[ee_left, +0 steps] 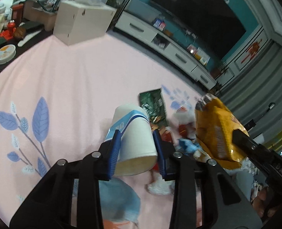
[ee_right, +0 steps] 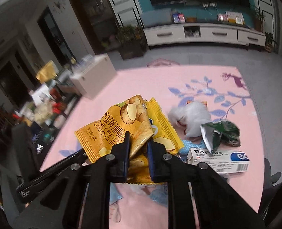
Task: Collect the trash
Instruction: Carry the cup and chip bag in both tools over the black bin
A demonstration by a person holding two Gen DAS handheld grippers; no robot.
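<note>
My left gripper point(ee_left: 136, 136) is shut on a white paper cup point(ee_left: 135, 133) with a blue band, held on its side above the pink cloth point(ee_left: 74, 80). My right gripper point(ee_right: 139, 138) is shut on a yellow potato chip bag point(ee_right: 125, 126), lifted off the cloth; the same chip bag point(ee_left: 215, 131) shows at the right of the left wrist view. Below lie more trash: a white tissue wad point(ee_right: 190, 118), a crumpled green wrapper point(ee_right: 221, 131), a medicine box point(ee_right: 221, 159), and a flat green packet point(ee_left: 153, 103).
A white cardboard box point(ee_left: 81, 22) stands at the cloth's far left corner, beside a cluttered dark table point(ee_left: 7, 34). A white TV cabinet point(ee_right: 204, 33) runs along the far wall. Blue paper point(ee_left: 119, 200) lies under the left gripper.
</note>
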